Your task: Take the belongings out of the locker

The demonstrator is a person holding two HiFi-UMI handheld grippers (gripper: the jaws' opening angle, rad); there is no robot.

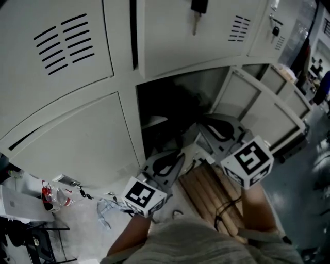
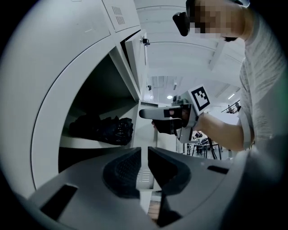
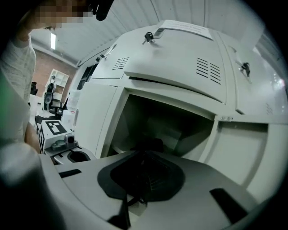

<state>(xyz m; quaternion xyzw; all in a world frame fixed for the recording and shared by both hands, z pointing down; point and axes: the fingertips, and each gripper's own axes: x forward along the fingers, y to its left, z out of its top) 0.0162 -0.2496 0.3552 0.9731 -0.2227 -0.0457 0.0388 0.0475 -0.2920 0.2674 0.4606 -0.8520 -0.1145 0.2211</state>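
The open locker (image 1: 170, 103) is dark inside. A black bundle (image 2: 101, 129), perhaps cloth or a bag, lies on its shelf; in the right gripper view it shows as a dark shape (image 3: 153, 144) just past the jaws. My left gripper (image 1: 166, 164) is held in front of the locker's lower left, jaws a narrow gap apart with nothing between them (image 2: 144, 164). Further right and a little nearer the opening, my right gripper (image 1: 220, 130) has its pads pressed together (image 3: 143, 173) and nothing clearly held. Both are outside the locker.
The locker door (image 1: 263, 111) stands swung open to the right. A key (image 1: 195, 15) hangs in the door above. Wooden planks (image 1: 211, 196) lie on the floor under my arms. A red-capped bottle (image 1: 49, 196) and plastic clutter sit at the lower left.
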